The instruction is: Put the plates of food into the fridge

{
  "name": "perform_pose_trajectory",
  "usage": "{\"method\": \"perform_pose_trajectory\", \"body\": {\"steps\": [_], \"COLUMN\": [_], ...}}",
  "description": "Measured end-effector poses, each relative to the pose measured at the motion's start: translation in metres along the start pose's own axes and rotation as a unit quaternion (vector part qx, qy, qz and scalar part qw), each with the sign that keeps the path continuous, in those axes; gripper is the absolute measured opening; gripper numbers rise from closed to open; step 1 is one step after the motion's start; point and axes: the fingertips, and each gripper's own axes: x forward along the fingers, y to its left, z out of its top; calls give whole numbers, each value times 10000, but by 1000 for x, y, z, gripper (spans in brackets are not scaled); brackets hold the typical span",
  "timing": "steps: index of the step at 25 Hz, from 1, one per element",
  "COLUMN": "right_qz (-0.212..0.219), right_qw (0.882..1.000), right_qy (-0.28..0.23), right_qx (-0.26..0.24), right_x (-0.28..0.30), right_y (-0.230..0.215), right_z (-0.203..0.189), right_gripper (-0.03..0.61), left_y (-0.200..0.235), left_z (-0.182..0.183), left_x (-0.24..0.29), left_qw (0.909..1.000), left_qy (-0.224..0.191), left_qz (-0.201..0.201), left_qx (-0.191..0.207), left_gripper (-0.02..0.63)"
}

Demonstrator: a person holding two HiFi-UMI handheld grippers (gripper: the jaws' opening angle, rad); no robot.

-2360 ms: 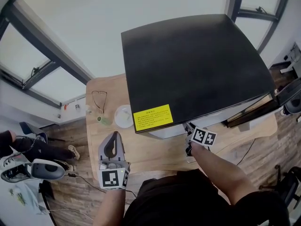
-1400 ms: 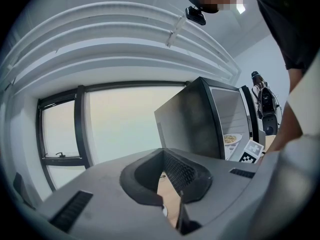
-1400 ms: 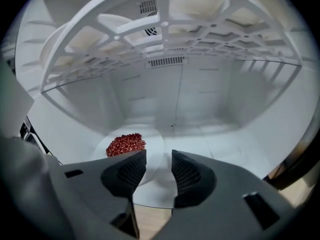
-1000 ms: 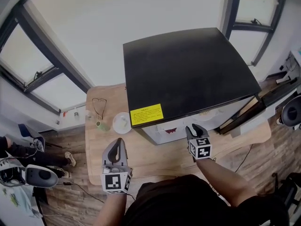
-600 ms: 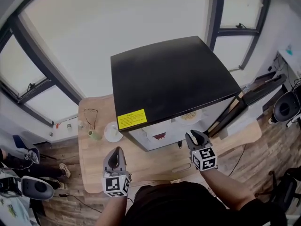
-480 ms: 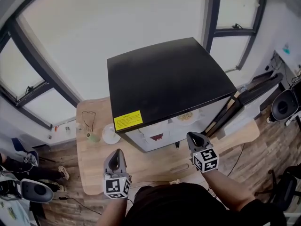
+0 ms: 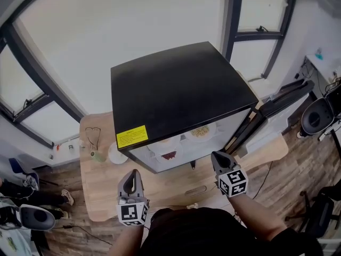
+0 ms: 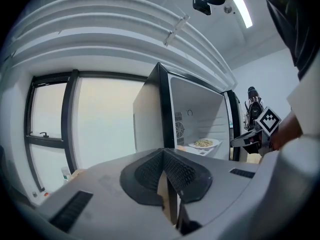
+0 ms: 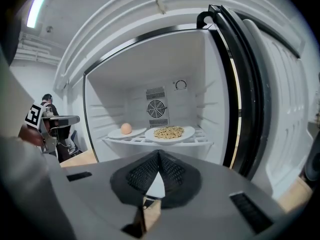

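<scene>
The black-topped fridge (image 7: 181, 89) stands on a wooden table with its door (image 7: 277, 103) swung open to the right. On its white wire shelf (image 9: 197, 140) rest two white plates: one with pale noodles (image 9: 169, 132) and one with a round peach-coloured food (image 9: 126, 130). Both plates show in the head view too, the noodle plate (image 7: 200, 132) and the other plate (image 7: 168, 154). My right gripper (image 9: 159, 154) hangs in front of the open fridge, shut and empty. My left gripper (image 8: 163, 151) is held by the fridge's left corner, also shut on nothing.
The wooden table (image 7: 101, 180) carries a small white dish (image 7: 116, 153), a green object (image 7: 97, 156) and a pair of glasses (image 7: 92, 135) left of the fridge. Large windows stand behind. Chairs and gear sit on the floor at both sides.
My right gripper has drawn back from the fridge opening and its jaws have closed. The head view has shifted, so the fridge interior and its plates now show.
</scene>
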Motion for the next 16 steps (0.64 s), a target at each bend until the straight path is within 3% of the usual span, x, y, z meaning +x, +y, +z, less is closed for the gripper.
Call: {"method": "perform_pose_trajectory", "body": {"steps": [16], "right_qz": [176], "right_qw": [9998], "right_qy": [122], "right_qx": [34], "right_x": [10], "right_y": [-13], "right_z": [-9], "right_gripper": [21], "left_y": [-1], "left_z": [-1], "left_x": [5], "left_qw": [9997], "left_qy": [37], "left_qz": [223], "left_qx": [29], "left_gripper": [5]}}
